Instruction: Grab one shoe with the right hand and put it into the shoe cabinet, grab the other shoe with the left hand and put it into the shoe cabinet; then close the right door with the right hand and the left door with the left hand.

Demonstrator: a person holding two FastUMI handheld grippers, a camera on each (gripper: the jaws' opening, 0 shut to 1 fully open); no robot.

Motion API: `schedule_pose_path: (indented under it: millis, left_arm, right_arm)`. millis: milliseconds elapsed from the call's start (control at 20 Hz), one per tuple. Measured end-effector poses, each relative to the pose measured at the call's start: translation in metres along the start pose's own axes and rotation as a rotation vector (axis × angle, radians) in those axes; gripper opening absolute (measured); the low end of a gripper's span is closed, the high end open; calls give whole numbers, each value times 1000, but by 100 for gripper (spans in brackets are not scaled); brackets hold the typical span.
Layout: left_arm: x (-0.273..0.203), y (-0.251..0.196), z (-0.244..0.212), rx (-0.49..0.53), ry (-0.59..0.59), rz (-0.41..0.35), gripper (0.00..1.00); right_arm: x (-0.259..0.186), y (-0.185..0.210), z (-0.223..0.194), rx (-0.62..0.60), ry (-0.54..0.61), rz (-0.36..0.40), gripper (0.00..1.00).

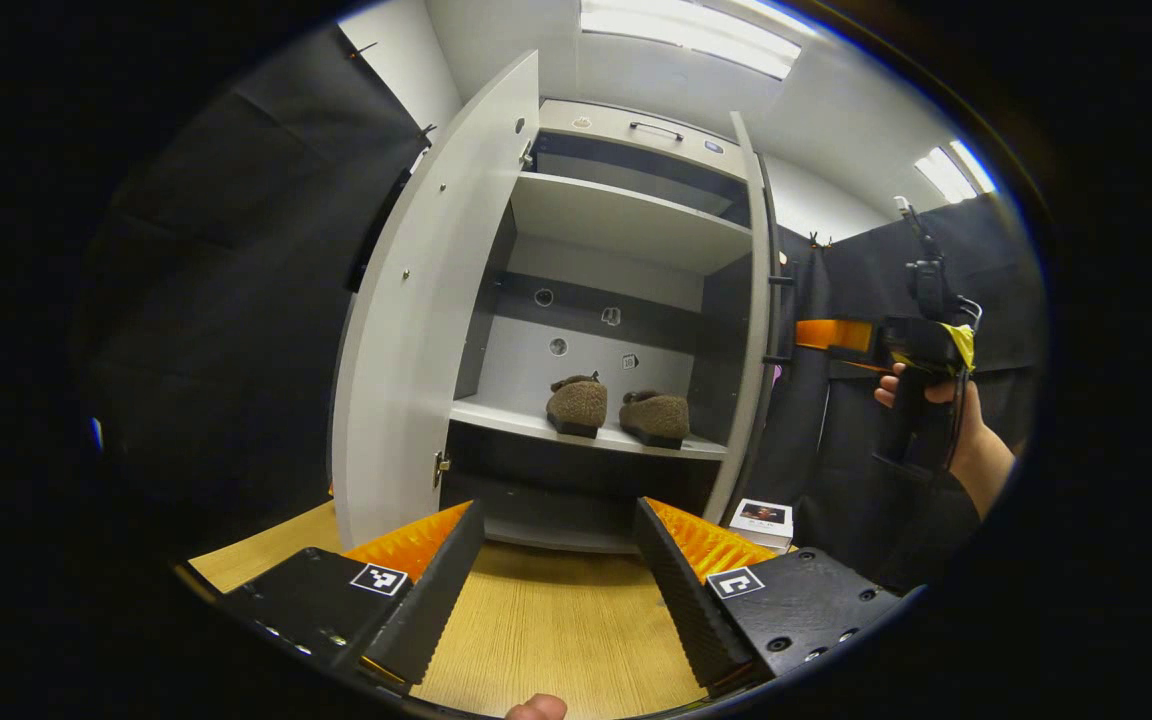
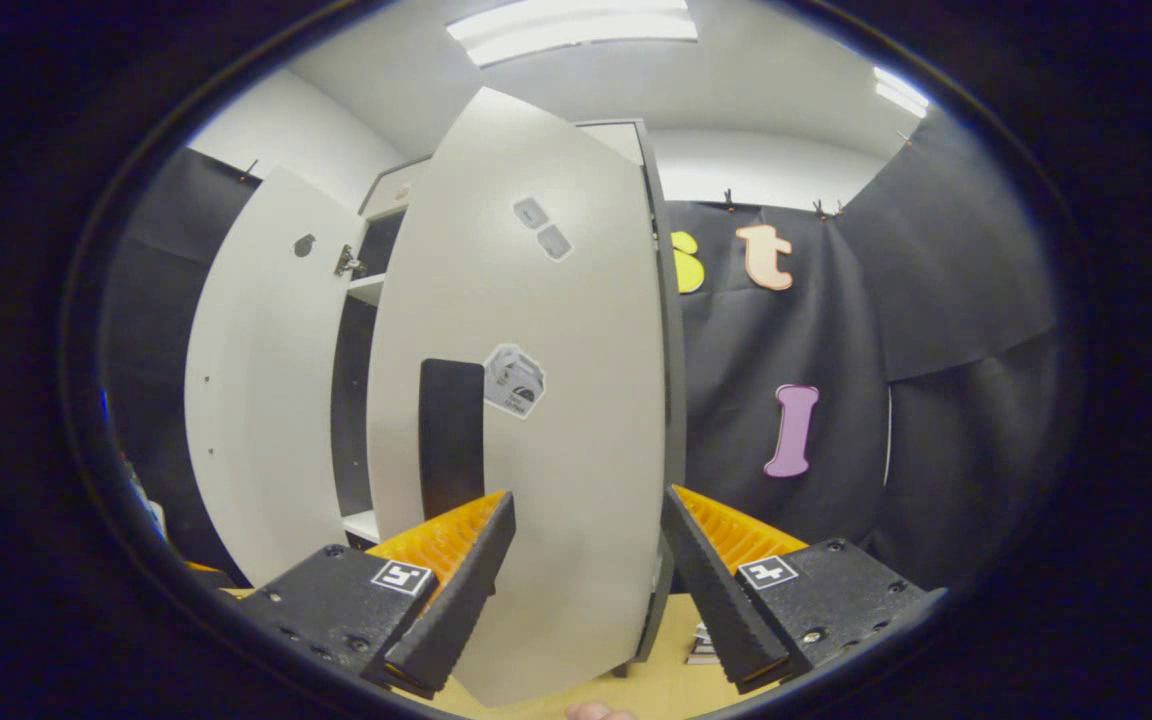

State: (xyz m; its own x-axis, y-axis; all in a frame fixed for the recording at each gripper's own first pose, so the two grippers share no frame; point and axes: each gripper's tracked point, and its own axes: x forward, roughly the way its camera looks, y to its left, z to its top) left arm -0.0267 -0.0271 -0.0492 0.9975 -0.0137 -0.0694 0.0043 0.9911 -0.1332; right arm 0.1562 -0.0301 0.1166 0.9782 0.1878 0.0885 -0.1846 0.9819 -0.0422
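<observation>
Shoes first: in the left gripper view I count two fuzzy brown slippers, one [image 1: 577, 405] and the other [image 1: 655, 417], side by side on the lower white shelf of the tall grey shoe cabinet [image 1: 626, 225], so both are already stowed. My left gripper [image 1: 558, 560] hangs over the pale wooden floor [image 1: 556, 620] in front of the cabinet with its jaws spread wide and nothing between them. The left door [image 1: 416, 330] stands swung well out, and the right door [image 1: 758, 330] shows edge-on. Farther off to the right, my hand [image 1: 936, 400] holds the right gripper [image 1: 841, 335] near that door's edge; whether its jaws are apart I cannot tell from here. A small white box [image 1: 762, 520] sits on the floor by the cabinet's foot. In the right gripper view, my right gripper [image 2: 586, 560] is open and empty, just short of the right door's broad grey outer face [image 2: 536, 400], which carries a dark handle strip [image 2: 451, 430]. Two doors remain to shut, I judge. The risk: if I push near the hinge side the panel may barely swing, and pushing hard could make it rebound open. The left door's sweep could also catch my left fingers if I linger in its arc.
</observation>
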Motion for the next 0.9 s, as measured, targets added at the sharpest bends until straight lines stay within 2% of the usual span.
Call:
schedule_pose_path:
  millis: [50,100,150,200,250,350,400,500,550,650,900]
  left_arm:
    - [-1,0,0,-1,3,0,93]
    - [-1,-1,-1,-1,5,0,93]
    - [-2,-1,-1,-1,6,1,93]
    - [-2,0,-1,0,7,4,93]
    - [-3,1,-1,1,6,9,93]
    - [-5,3,1,5,2,20,93]
    - [-6,5,2,7,1,26,93]
    - [-10,6,3,5,3,30,93]
    - [-9,5,5,0,2,26,93]
    - [-7,5,9,-9,-6,22,93]
    - [0,3,18,-17,-19,1,93]
  right_arm:
    - [7,6,-4,9,11,6,93]
    - [12,11,-7,13,21,7,98]
    - [15,14,-8,12,21,4,98]
    - [16,15,-8,6,14,-7,94]
    - [13,16,-7,-3,5,-12,98]
    - [2,18,-9,-19,-4,-22,94]
    - [-7,17,-12,-24,-9,-31,98]
    - [-30,16,-21,-19,-19,-52,98]
    - [-43,16,-30,-18,-14,-65,94]
    - [-69,14,-51,-35,5,-101,98]
    - [-127,10,-103,-13,40,-185,98]
